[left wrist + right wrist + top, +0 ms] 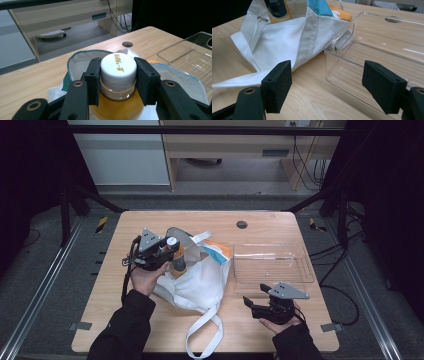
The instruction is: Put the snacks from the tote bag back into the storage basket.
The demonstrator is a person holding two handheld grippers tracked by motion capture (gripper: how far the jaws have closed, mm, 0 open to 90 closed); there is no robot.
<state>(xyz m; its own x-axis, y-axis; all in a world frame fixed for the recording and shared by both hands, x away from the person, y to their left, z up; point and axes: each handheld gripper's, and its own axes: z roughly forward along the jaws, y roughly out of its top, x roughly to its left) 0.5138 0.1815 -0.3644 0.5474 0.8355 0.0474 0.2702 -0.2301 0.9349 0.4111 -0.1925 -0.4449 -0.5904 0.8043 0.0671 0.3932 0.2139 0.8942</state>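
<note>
My left gripper is shut on the white cap of a bottle filled with orange drink, its pads pressing both sides of the cap. In the high view that bottle stands in the mouth of a white cloth bag, with the left gripper over it. The bag lies on the wooden table with its handles trailing toward the front edge. My right gripper stands open with nothing between its jaws, low over the table near the front right.
A clear plastic tray lies empty at the right of the bag, just beyond the right gripper; its near corner touches the cloth. A round cable hole is near the table's far edge. Desks and cables stand behind.
</note>
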